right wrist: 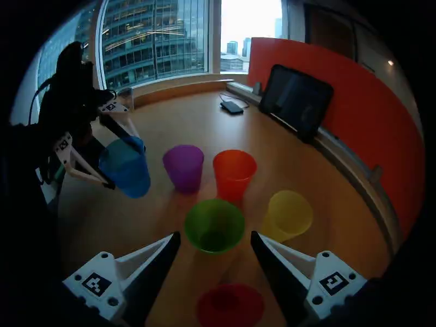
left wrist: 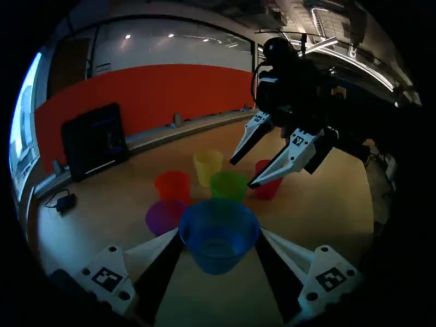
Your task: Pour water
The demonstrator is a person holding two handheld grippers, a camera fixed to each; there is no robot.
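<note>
Your left hand-held gripper is closed on the translucent blue plastic cup. Both fingers press on its sides, a little under the rim. In the right gripper view this cup is slightly tilted and is just beside the translucent purple plastic cup, at one end of the group. It is not possible to tell whether its bottom touches the wooden table. The bottom looks paler, but water cannot be confirmed.

Your right hand-held gripper is open and holds nothing. In the left gripper view it hangs above the cups with its fingers apart, and its tips are in front of the green plastic cup and the red plastic cup. In its own view the green cup lies between the fingers, lower down and not touched, and the red one is nearest to it.

The orange plastic cup is beside the purple one, and the yellow plastic cup is beside the green one. All of them stand upright around the middle of the table. A black flat screen leans at the table edge along the orange-red wall.
</note>
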